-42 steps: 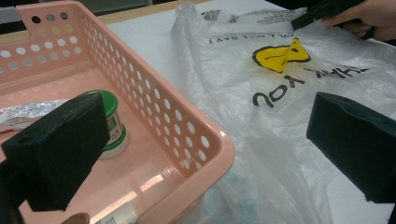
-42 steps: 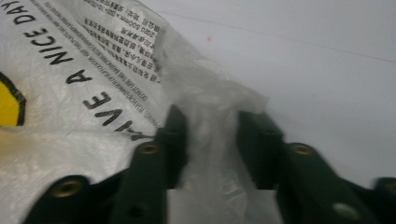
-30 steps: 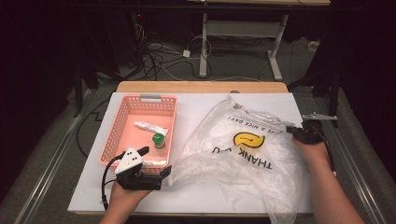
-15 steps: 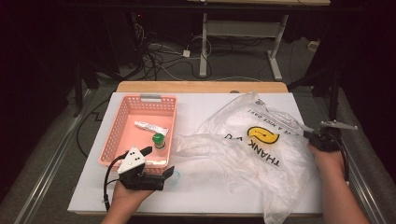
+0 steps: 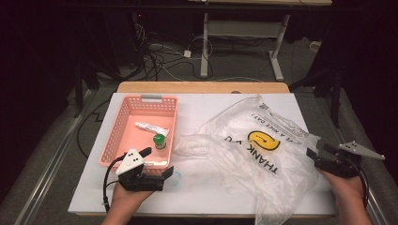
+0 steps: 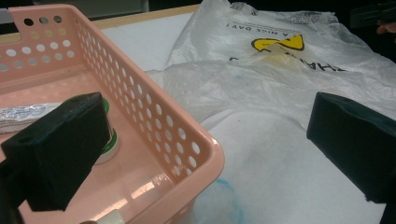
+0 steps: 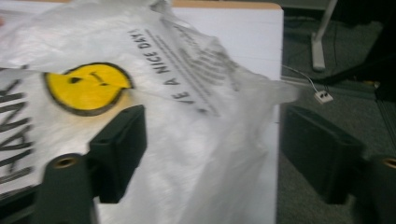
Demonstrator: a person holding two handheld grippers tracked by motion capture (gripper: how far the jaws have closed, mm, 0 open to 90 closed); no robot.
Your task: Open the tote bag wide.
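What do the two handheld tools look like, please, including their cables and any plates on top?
Both are black. The left tool carries a pale three-cornered plate with dark dots and trails a black cable. The right tool bears a grey three-cornered plate. Each has two blocky black jaws. The forearms are bare.

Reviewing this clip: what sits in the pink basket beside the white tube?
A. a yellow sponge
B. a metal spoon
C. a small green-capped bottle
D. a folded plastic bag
C: a green-capped bottle stands in the pink basket next to the white tube; the plastic bag lies outside it on the table.
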